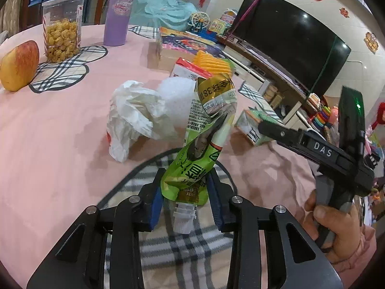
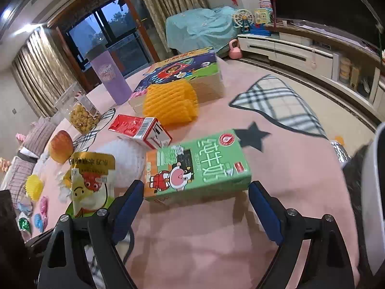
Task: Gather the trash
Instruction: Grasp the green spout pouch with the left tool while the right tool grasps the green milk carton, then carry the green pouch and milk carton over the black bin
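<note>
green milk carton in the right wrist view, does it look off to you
Yes: the green milk carton lies flat on its side on the pink tablecloth, just ahead of the open right claw, with the red carton tipped over behind it.

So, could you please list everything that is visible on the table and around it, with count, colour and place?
spouted pouch: 1, green and gold, crumpled, held in the left gripper
milk carton: 1, green, lying before the right gripper
small carton: 1, red and white, behind the milk carton
plastic bag: 1, white, crumpled, mid-table
foam net: 1, orange, beside the box
box: 1, colourful, far side
apple: 1, red-yellow, left edge
snack jar: 1, clear
tumbler: 1, purple
tablecloth: 1, pink
left gripper: shut on the pouch
right gripper: open
</note>
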Available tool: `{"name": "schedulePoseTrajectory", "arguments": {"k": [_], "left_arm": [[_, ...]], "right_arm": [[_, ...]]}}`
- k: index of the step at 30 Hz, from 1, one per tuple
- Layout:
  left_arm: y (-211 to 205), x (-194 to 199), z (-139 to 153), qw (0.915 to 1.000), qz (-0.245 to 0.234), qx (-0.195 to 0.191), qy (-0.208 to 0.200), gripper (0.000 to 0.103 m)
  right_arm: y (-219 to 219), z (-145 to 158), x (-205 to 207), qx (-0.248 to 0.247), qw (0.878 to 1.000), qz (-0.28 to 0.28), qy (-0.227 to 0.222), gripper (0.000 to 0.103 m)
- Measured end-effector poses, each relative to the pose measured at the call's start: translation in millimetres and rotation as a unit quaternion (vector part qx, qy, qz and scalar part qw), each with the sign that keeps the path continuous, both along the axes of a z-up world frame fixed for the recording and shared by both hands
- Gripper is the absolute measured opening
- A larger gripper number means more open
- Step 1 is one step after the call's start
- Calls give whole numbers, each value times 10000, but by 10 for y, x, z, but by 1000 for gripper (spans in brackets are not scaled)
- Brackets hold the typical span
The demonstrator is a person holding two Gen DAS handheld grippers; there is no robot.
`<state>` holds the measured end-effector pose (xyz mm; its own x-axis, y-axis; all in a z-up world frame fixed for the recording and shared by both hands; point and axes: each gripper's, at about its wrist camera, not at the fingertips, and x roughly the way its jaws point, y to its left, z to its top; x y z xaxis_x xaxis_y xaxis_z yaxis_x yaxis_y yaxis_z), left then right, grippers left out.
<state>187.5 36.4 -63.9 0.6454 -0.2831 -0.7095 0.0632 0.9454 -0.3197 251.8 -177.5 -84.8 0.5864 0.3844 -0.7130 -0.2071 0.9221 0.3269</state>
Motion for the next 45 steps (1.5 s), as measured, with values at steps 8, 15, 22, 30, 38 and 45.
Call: {"name": "schedulePoseTrajectory", "arguments": {"k": [8, 15, 22, 30, 38, 45], "left_arm": [[-228, -155, 14, 9996, -281, -70, 6, 32], [-175, -196, 31, 9999, -138, -92, -6, 32], [-91, -189, -20, 9998, -107, -143, 52, 29], [-75, -122, -45, 9995, -178, -231, 78, 29], [-51, -40, -72, 9995, -111, -259, 162, 35], [-107, 19, -66, 9996, -117, -210, 172, 42]], "right_arm": [[-277, -29, -305, 101, 9996, -68, 264, 44], [-325, 25, -302, 308, 9991, -254, 154, 88], [-95, 40, 6, -406, 9990, 153, -111, 94], [52, -116, 343, -976, 9907, 942, 54, 96], [-2, -140, 431, -979, 9882, 1166, 171, 96], [55, -142, 522, -1132, 9844, 1337, 163, 95]]}}
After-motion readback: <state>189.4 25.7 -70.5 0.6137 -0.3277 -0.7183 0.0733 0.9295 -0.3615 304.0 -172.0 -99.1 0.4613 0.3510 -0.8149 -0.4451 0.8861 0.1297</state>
